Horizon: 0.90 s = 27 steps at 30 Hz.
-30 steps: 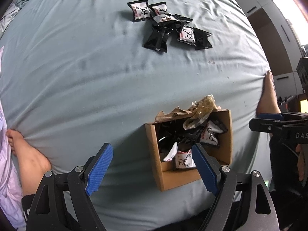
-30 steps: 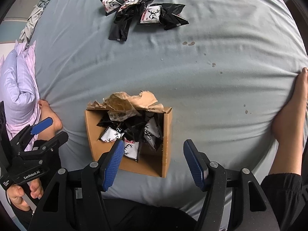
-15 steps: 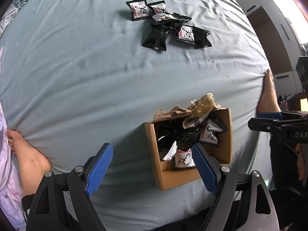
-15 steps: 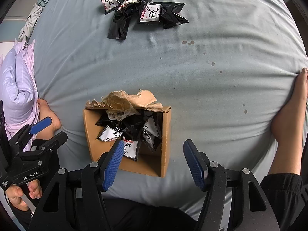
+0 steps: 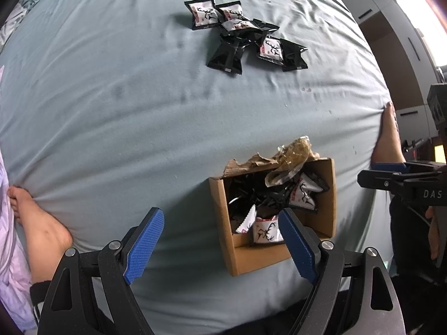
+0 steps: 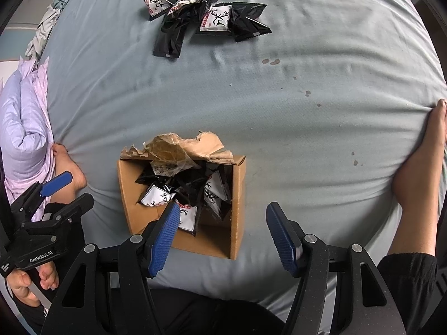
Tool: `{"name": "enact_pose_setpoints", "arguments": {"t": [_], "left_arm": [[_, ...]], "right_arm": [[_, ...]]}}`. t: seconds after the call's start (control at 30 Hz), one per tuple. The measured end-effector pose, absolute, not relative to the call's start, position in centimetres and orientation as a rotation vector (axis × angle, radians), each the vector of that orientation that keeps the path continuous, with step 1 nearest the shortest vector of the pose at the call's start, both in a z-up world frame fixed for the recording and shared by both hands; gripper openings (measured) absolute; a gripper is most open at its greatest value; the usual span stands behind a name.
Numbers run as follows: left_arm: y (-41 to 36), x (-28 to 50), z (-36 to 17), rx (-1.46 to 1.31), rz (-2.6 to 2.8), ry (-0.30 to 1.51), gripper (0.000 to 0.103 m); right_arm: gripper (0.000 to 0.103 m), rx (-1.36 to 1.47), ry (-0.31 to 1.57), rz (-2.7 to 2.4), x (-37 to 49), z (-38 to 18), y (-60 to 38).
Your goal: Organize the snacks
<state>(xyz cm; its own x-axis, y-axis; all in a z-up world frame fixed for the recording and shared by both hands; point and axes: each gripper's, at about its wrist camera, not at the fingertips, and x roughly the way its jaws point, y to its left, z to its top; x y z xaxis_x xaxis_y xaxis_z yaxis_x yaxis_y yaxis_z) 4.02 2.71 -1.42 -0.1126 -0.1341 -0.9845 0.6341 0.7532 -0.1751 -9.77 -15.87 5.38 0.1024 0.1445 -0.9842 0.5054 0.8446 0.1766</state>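
Nothing has moved since earlier: both the left gripper (image 5: 220, 240) and right gripper (image 6: 222, 230) hang open and empty over the cardboard box (image 6: 237, 195), snack packets (image 6: 195, 14) at upper centre.

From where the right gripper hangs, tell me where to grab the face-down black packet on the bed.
Take the face-down packet across its narrow width at mid-body, coming straight down. It lies flat at the near edge of the pile, its near end clear of the others. The right gripper is open and empty.
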Motion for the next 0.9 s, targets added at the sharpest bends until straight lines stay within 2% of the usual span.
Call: {"name": "enact_pose_setpoints", "arguments": {"t": [0.53, 0.9], "left_arm": [[2.9, 4.7, -1.4, 0.411, -0.652, 1.537, 0.085], [3.8, 6.0, -1.9, 0.361, -0.609, 1.56, 0.085]], "right_arm": [[0.063, 0.551, 1.457, -0.31, -10.0, 4.8, -16.9], [0.063, 0.594, 1.339, -0.407, -10.6, 6.2, -19.6]]}}
